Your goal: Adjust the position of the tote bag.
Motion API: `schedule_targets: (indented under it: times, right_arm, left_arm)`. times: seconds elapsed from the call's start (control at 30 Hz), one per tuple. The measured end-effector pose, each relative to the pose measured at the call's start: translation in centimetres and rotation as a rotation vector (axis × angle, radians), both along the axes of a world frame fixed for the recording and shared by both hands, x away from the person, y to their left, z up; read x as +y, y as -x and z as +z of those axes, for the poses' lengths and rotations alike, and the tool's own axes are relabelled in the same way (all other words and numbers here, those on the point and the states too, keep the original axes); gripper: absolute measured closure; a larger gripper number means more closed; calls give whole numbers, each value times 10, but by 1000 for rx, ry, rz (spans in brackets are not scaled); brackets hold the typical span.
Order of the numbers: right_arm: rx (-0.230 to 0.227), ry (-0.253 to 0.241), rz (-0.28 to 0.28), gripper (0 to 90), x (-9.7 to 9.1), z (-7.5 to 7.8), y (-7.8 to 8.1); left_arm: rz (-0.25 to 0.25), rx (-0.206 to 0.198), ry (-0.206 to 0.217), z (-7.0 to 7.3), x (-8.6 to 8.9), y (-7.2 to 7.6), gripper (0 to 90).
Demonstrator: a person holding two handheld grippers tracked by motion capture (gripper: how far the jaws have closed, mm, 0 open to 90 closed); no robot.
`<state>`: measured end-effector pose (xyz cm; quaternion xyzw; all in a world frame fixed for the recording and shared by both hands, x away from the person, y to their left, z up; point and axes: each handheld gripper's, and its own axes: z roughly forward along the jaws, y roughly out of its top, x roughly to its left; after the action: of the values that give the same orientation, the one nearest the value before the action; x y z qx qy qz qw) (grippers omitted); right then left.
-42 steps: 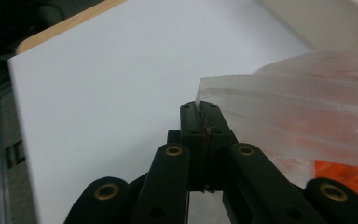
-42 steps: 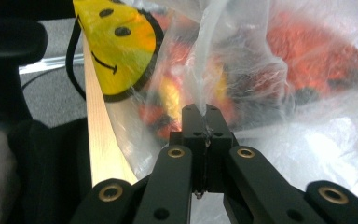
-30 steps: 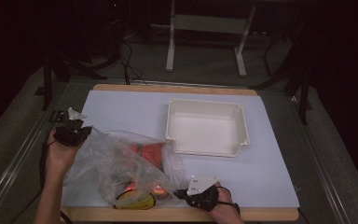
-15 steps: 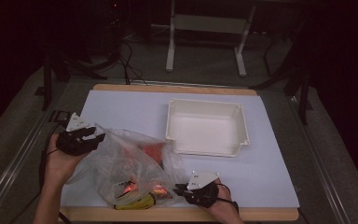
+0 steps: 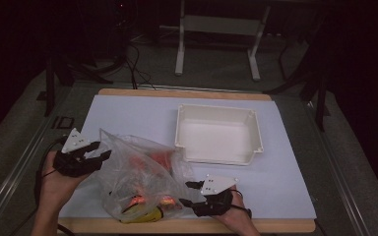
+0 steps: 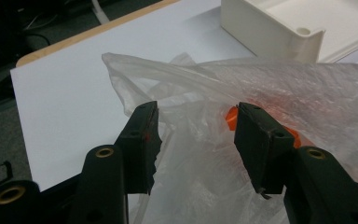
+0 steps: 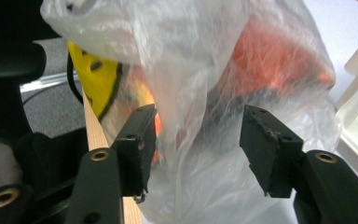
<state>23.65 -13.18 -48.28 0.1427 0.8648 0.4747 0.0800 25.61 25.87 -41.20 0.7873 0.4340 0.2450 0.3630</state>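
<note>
Your left gripper (image 5: 96, 156) and right gripper (image 5: 189, 192), fingers just spread open around the plastic bag (image 5: 138, 179), leave its contents unpacked, the white tray (image 5: 218, 133) empty.

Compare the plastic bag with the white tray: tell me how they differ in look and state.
The plastic bag is clear, crumpled and soft; the white tray is opaque, rigid and square-cornered. The plastic bag holds orange and yellow things; the white tray is empty. The plastic bag lies between both open grippers at the table's near edge; the white tray sits farther back, untouched. Both rest on the white mat.
</note>
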Motion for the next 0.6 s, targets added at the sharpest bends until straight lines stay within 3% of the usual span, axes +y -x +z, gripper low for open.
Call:
schedule_targets:
  times: [0.13,0.3,0.6]
  right_arm:
    - [-8,-27,-3,434,3,6,-1]
    - [-22,-61,9,405,12,16,-2]
    - [-37,-62,28,399,38,27,-10]
  left_arm:
    - [-36,8,19,-4,-4,8,501]
    - [-80,24,10,-13,-16,17,502]
    - [-148,85,61,-32,-26,26,512]
